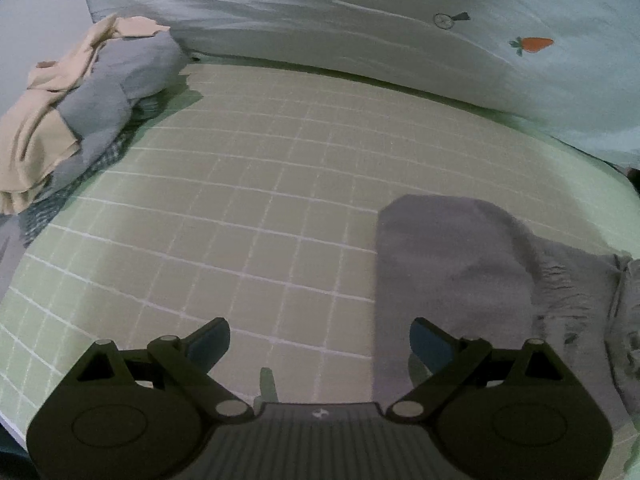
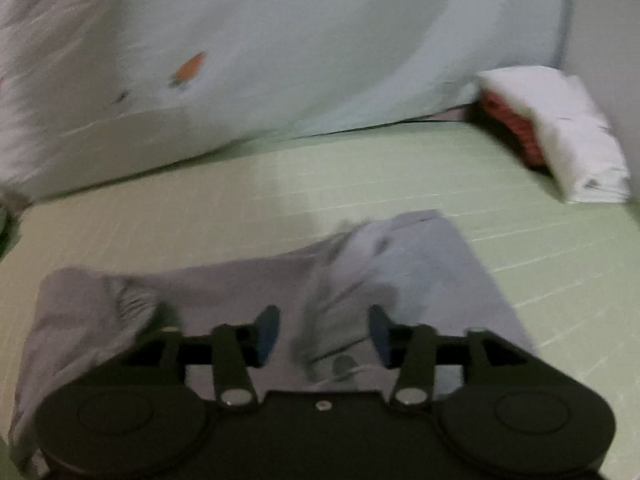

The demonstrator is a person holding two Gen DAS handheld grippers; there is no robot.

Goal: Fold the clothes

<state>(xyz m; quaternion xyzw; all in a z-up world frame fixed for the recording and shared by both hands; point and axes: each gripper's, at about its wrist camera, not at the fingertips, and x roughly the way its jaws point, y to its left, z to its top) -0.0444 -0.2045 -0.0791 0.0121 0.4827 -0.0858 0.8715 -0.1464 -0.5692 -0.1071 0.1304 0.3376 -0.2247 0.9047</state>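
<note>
Both jaws stood wide, gripping nothing: left hand-held gripper [image 1: 320,344] over bare bed [image 1: 248,200], right hand-held gripper [image 2: 324,334] over grey garment [image 2: 400,264], likely released mid-fold; unfolded pile [image 1: 80,100] at ten o'clock.

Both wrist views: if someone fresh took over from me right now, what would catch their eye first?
Probably the grey garment lying rumpled on the green checked bed sheet, right under the open right gripper. Next, the heap of beige and grey clothes at the far left, and the pale quilt with an orange carrot along the back.
</note>
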